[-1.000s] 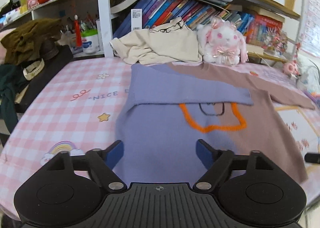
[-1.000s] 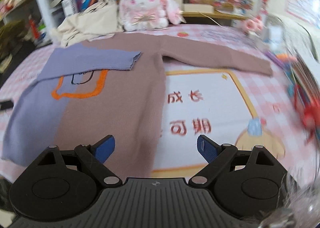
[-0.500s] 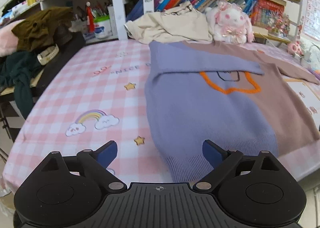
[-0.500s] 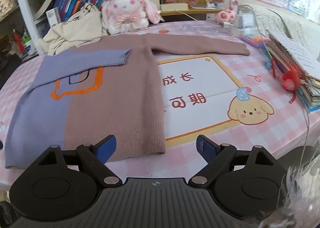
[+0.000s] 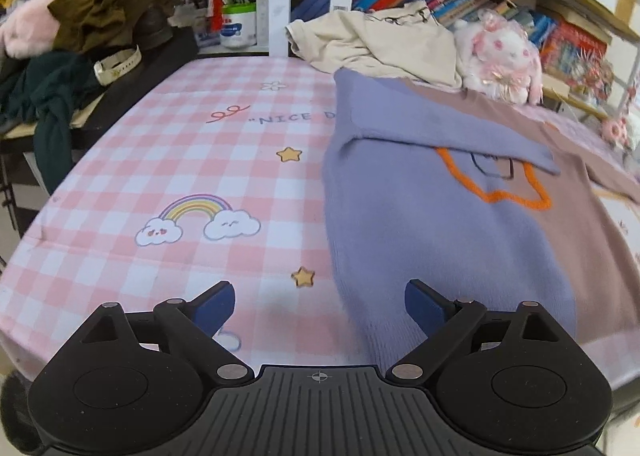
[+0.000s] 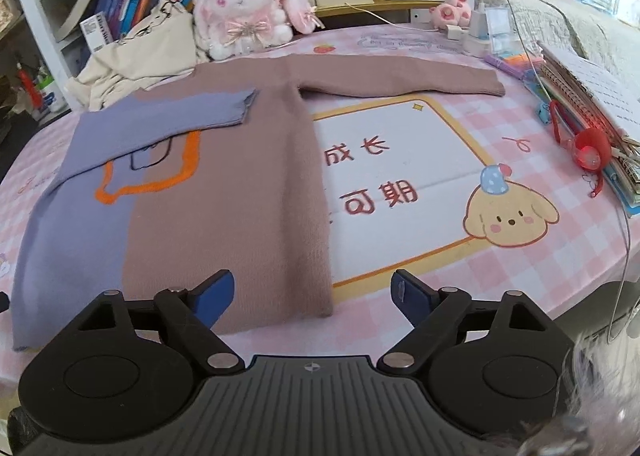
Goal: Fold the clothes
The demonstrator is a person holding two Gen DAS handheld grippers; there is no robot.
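Spread flat across a pink checked tabletop (image 5: 208, 144) lies a knitted sweater (image 6: 224, 192), half lavender and half dusty brown, with an orange outline on its chest. Its hem faces the near edge, its neck the back, where books line a shelf. The lavender sleeve (image 6: 172, 114) is folded inward across the chest, covering the top of the orange outline. The brown sleeve (image 6: 400, 78) stretches straight out to the side, flat on the cloth, above a printed panel with a cartoon puppy (image 6: 510, 216). One sleeve in and one out suggests a fold half made; laying the sweater flat keeps the edges square for it.

Both grippers hover low by the near edge, holding nothing. The left gripper (image 5: 320, 306) has its blue fingers spread wide, straddling the lavender corner of the hem. The right gripper (image 6: 312, 294) is equally wide, framing the brown corner.

A cream garment (image 5: 380, 42) lies crumpled behind the sweater beside a plush rabbit (image 6: 244, 8).
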